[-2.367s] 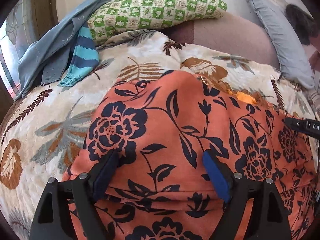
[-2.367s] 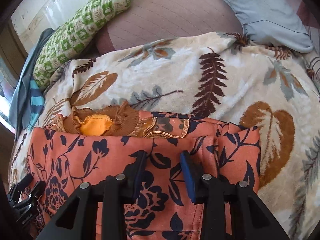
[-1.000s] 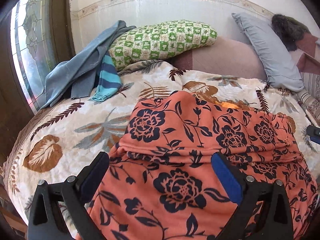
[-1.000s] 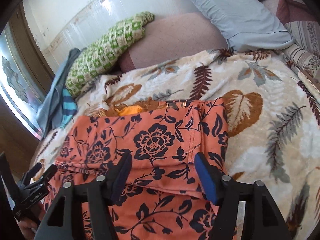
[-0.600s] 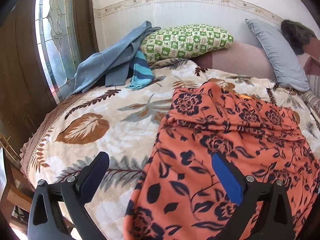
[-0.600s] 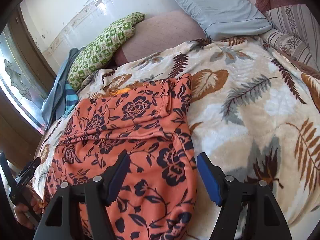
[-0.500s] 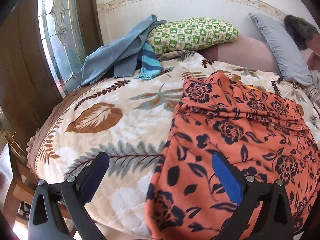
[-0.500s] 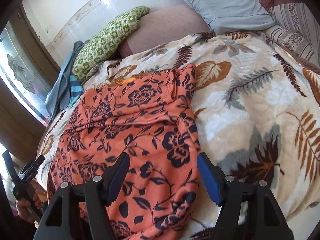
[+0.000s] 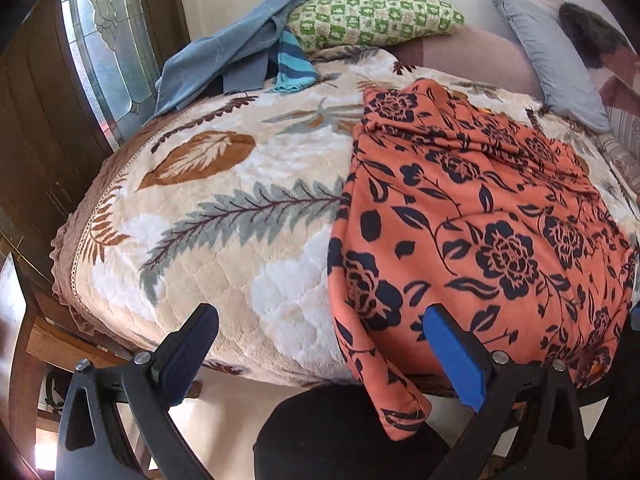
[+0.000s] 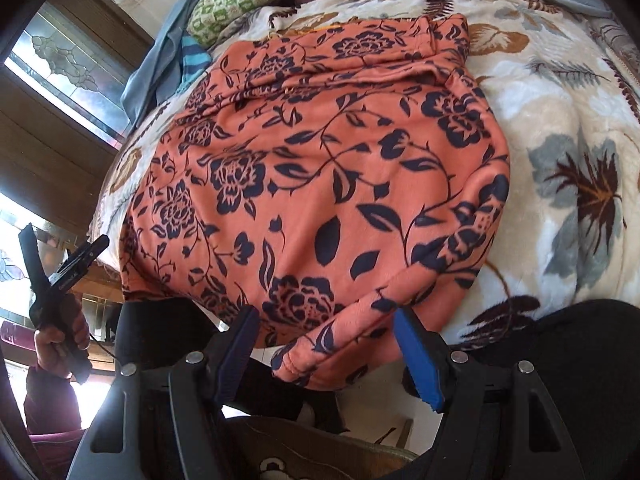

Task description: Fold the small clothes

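Hem corners hang off the bed (image 9: 224, 216) edge, right below our fingers.
Garment (image 9: 480, 208) runs away from us; left gripper (image 9: 320, 344) and right gripper (image 10: 326, 344) both gape, empty, each over its own corner.

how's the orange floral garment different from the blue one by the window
The orange garment is printed with dark navy flowers; the blue garment is plain. The orange garment lies spread over the near part of the bed, its bottom corners hanging off the edge; the blue garment lies bunched at the far corner, against the green pillow. The orange garment covers far more of the bed. Both rest on the bed, held by no gripper.
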A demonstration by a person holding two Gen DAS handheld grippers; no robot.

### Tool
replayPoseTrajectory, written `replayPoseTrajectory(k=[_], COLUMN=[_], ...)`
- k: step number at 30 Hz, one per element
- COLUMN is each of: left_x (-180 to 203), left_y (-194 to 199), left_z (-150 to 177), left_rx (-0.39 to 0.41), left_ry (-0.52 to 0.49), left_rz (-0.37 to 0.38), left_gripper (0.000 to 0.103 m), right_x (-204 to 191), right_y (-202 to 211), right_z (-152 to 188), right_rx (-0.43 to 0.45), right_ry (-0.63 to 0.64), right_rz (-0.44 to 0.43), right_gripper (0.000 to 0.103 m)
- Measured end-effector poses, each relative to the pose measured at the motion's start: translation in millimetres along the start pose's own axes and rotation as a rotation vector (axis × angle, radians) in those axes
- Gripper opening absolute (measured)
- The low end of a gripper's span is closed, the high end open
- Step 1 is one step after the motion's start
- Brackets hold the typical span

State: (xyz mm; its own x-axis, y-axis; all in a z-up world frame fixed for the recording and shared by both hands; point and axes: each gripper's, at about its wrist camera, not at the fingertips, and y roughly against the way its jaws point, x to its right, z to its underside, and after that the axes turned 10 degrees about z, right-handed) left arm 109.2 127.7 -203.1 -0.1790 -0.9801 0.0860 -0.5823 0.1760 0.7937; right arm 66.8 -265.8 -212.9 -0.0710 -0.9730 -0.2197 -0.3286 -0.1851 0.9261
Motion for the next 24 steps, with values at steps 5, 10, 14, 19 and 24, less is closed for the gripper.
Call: replayPoseTrajectory(k=[5, 10, 14, 19, 24], left_x=[-6.4, 1.9, 4.6, 6.1, 3.5], left_y=[-19.5, -34.5, -50.2, -49.9, -51.5], left_z=[6.3, 12.8, 18.5, 20.0, 13.4], left_rx=[-0.088, -0.181, -0.25, -0.252, -0.263], left_ry=[0.096, 0.094, 0.098, 0.105, 0.122], left_rz=[0.069, 0.124, 0.11, 0.157, 0.185], left_gripper=[0.102, 0.062, 0.036, 0.015, 0.014], right_x=[-5.1, -4.4, 6.6, 23.1, 20.6], right_y=[-17.1, -22.2, -20.7, -20.0, -28.5], right_z=[3.1, 5.6, 4.5, 1.8, -0.5], right_rx=[-0.039, -0.051, -0.053, -0.077, -0.118], right_ry=[-0.007, -0.01, -0.057, -0.157, -0.191], right_rz=[0.021, 0.024, 0.008, -0.058, -0.071], right_gripper=[0.073, 0.073, 0.073, 0.073, 0.073])
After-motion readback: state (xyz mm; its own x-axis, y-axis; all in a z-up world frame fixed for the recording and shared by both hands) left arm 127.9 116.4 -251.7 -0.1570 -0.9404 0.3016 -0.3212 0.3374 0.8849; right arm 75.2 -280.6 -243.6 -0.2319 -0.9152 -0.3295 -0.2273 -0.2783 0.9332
